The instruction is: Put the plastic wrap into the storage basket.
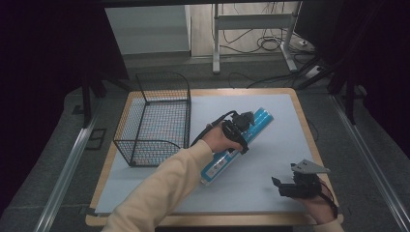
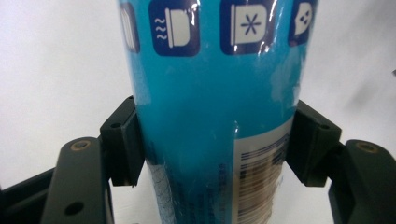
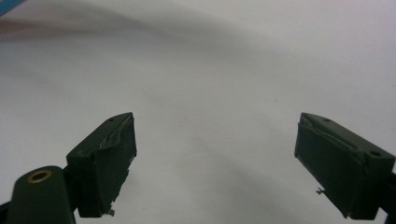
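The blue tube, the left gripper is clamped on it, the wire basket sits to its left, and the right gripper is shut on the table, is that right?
Not quite. The right gripper is open: the right gripper view has its jaws standing wide apart over bare white table. The rest holds: the left gripper is clamped on the blue tube, with the wire basket to the tube's left in the high view.

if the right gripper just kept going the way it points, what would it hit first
Probably the white sheet on the table: the right gripper has open jaws with nothing between them and bare sheet ahead, though depth is hard to judge.
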The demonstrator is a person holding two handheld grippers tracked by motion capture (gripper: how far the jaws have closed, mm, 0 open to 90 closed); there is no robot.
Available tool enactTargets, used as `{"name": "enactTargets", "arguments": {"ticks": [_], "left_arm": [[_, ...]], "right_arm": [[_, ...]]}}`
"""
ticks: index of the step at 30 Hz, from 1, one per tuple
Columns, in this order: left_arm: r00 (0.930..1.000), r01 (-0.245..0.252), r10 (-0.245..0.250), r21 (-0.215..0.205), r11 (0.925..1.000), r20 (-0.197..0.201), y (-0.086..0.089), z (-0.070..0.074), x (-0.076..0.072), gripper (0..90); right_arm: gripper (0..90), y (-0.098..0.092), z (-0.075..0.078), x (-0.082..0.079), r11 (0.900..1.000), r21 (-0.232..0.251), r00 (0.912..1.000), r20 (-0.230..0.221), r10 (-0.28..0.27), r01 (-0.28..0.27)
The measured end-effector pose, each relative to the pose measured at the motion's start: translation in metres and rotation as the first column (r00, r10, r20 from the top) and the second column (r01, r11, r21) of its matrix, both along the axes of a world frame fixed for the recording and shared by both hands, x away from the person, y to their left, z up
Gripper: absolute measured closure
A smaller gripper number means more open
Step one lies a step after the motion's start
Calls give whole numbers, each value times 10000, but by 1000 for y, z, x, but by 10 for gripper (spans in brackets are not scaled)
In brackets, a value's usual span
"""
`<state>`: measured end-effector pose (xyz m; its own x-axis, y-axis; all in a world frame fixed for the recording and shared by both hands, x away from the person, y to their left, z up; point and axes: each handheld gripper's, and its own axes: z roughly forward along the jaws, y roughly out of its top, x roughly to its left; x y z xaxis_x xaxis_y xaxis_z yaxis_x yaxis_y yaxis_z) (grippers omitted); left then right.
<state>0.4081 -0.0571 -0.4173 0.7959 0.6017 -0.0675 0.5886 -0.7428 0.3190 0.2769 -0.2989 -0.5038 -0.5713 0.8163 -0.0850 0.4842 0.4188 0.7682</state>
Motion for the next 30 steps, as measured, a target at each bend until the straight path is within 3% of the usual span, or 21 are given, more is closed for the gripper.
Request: {"name": "enactTargets", "arguments": {"ticks": [6, 18, 23, 30], "left_arm": [[9999, -25, 27, -142, 9999, 116, 6, 12, 0, 318], [9987, -48, 50, -26, 10000, 515, 16, 26, 0, 318], [9988, -61, 70, -186, 9998, 490, 19, 35, 2, 319], [9951, -172, 187, -172, 9997, 973, 25, 49, 4, 319]], "right_arm": [[129, 0, 0, 0, 10000, -5, 10000, -42, 28, -28], [128, 1, 0, 0, 10000, 19, 10000, -3, 24, -24], [128, 0, 1, 0, 10000, 41, 10000, -21, 17, -17], [128, 0, 1, -1, 10000, 50, 10000, -25, 21, -21]]}}
